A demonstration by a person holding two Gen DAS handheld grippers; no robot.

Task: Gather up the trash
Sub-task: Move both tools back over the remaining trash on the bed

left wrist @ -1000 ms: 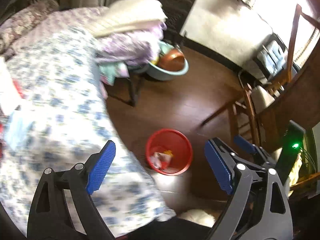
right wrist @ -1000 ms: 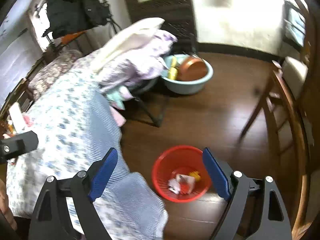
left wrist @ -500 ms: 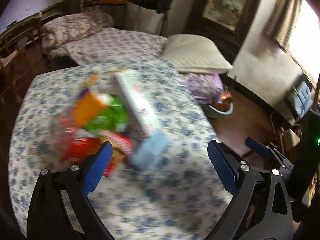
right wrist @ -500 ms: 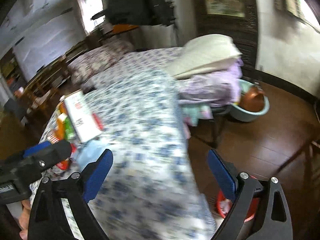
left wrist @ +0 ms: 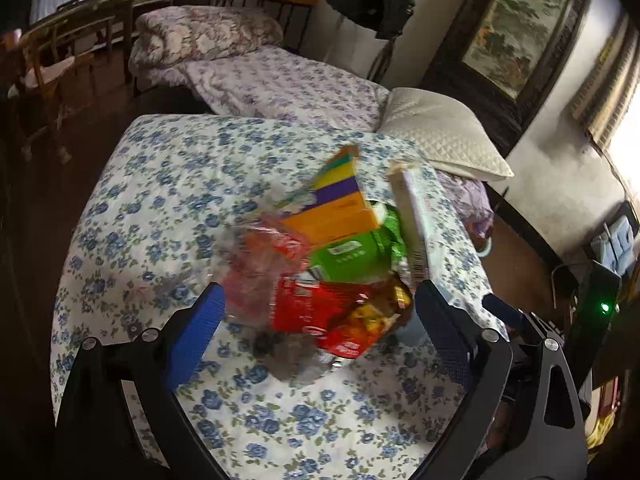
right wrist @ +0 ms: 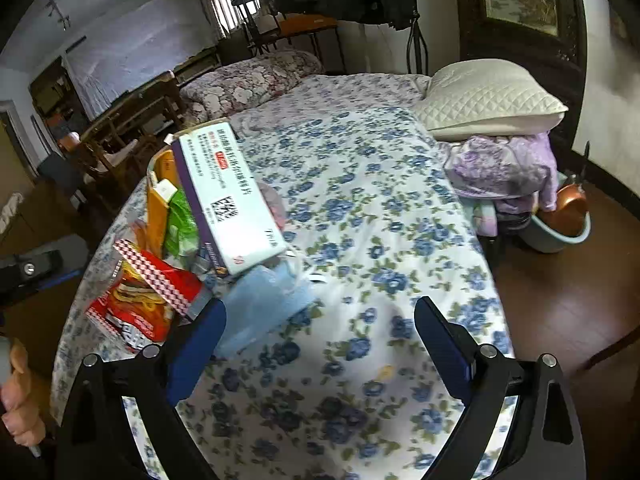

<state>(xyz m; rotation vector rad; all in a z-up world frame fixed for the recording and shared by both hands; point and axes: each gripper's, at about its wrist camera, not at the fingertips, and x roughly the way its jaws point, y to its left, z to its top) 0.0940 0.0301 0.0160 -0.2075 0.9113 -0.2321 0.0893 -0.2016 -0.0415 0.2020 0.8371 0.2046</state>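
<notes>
I have both grippers over a table covered with a blue-flowered cloth (right wrist: 360, 208). My left gripper (left wrist: 316, 336) has its blue-padded jaws spread wide with nothing pressed between them; past them the trash pile (left wrist: 340, 256) sits near the table's right edge. In it I make out a red snack wrapper (left wrist: 320, 312), a green packet (left wrist: 352, 256), an orange-and-purple carton (left wrist: 340, 208) and crumpled clear plastic (left wrist: 260, 268), somewhat blurred. A white medicine box (right wrist: 224, 192) leans tilted against the pile, and a light blue face mask (right wrist: 264, 304) lies on the cloth just beside it. My right gripper (right wrist: 320, 344) is also fully spread and empty, its jaws having just been opening, above bare cloth to the right of the mask. A hand (right wrist: 18, 400) shows at that view's left edge.
</notes>
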